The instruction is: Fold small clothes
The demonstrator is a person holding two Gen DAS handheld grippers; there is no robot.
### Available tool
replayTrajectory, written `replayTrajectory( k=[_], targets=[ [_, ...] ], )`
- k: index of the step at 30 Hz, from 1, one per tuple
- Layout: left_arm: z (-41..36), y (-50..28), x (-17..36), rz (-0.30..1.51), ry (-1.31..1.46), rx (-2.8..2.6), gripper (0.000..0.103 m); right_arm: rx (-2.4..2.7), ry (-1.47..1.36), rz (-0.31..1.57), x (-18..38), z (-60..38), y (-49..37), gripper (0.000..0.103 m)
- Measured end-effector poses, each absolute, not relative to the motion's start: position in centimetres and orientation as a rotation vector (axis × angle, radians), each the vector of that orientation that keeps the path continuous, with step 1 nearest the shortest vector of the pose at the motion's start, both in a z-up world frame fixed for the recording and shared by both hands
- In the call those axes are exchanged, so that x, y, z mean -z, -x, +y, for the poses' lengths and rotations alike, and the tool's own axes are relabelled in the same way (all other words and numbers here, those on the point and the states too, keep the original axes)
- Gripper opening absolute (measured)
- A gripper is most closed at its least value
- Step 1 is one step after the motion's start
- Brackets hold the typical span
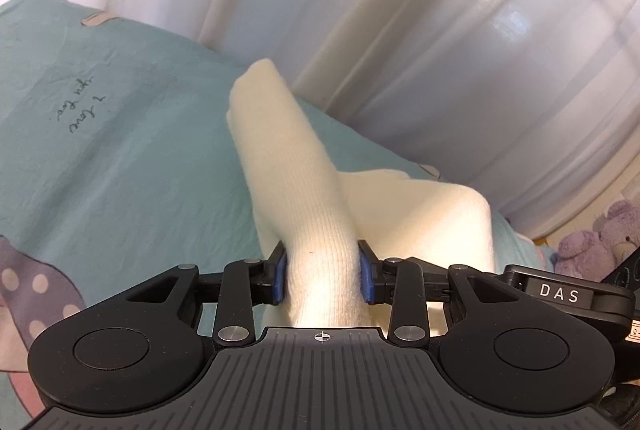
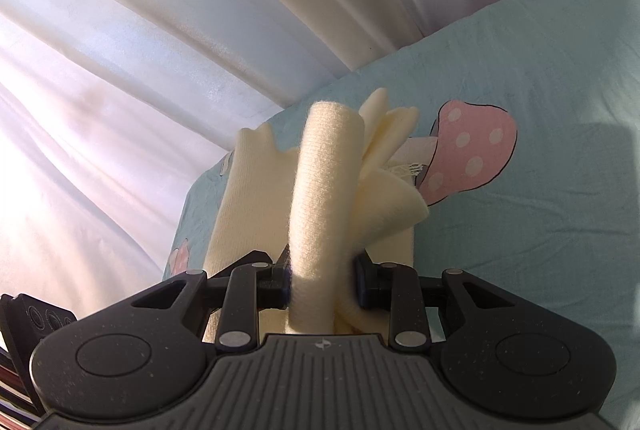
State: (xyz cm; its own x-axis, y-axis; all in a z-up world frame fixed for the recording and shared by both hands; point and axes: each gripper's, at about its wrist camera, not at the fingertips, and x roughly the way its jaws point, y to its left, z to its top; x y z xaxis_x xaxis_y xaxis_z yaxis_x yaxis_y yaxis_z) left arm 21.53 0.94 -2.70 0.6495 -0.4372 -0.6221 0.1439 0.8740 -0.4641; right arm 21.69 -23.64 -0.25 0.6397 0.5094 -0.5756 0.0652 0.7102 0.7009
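Observation:
A cream knitted garment [image 1: 304, 198] is lifted off a light teal bedsheet [image 1: 120, 150]. My left gripper [image 1: 323, 276] is shut on a thick rolled part of it, the blue pads [image 1: 281, 276] pressing both sides; the fabric stands up and forward from the jaws, and more of it drapes to the right. In the right wrist view the same cream garment [image 2: 328, 198] rises as a ribbed roll with loose folds fanning out behind it. My right gripper [image 2: 322, 282] is shut on that roll, its pads mostly hidden by cloth.
The teal bedsheet [image 2: 540, 210] carries pink mushroom prints [image 2: 472, 150] and handwriting-style lettering [image 1: 82, 110]. White sheer curtains [image 1: 400, 30] hang along the far side of the bed. A purple plush toy [image 1: 596, 242] sits at the right, beyond the other gripper's body [image 1: 560, 294].

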Motion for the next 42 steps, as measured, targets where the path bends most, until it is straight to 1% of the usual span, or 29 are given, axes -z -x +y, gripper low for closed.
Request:
replayTrajectory(
  k=[11,22,29,30,31,32,33,34,35,36,38,42],
  targets=[
    [1.2,-22.5,3.0,0.816,0.374,0.384,0.038,-0.257,-0.759,0.852,0.7,-23.6,-20.6,0.028],
    [1.0,-27.8,3.6,0.830,0.370,0.375,0.038,-0.299,-0.720,0.830,0.8,-24.3,-25.4,0.028],
    [0.2,-30.3,3.8,0.799,0.364,0.353,0.038,-0.272,-0.626,0.760,0.0,-24.9,-27.9,0.028],
    [0.2,-30.4,3.9,0.804,0.360,0.345,0.040,-0.247,-0.630,0.763,0.2,-25.5,-28.1,0.029],
    [0.3,-30.6,4.1,0.817,0.365,0.332,0.041,-0.209,-0.635,0.767,0.4,-26.2,-28.0,0.036],
    [0.8,-30.5,4.3,0.826,0.370,0.317,0.043,-0.163,-0.638,0.766,0.6,-26.9,-27.6,0.039],
    [1.3,-30.3,4.6,0.827,0.370,0.299,0.045,-0.128,-0.642,0.764,0.8,-27.7,-27.1,0.045],
    [1.9,-29.8,4.9,0.829,0.362,0.271,0.045,-0.125,-0.656,0.763,1.1,-28.5,-26.3,0.051],
    [2.4,-29.1,5.0,0.828,0.353,0.246,0.045,-0.138,-0.678,0.761,1.5,-29.2,-25.4,0.055],
    [2.9,-28.2,5.2,0.823,0.338,0.224,0.045,-0.158,-0.704,0.772,1.9,-29.7,-24.5,0.057],
    [3.7,-26.1,5.3,0.813,0.307,0.214,0.045,-0.204,-0.752,0.815,2.9,-30.0,-22.7,0.057],
    [4.5,-22.3,5.8,0.813,0.259,0.211,0.057,-0.280,-0.735,0.862,3.9,-28.5,-19.5,0.057]
  ],
)
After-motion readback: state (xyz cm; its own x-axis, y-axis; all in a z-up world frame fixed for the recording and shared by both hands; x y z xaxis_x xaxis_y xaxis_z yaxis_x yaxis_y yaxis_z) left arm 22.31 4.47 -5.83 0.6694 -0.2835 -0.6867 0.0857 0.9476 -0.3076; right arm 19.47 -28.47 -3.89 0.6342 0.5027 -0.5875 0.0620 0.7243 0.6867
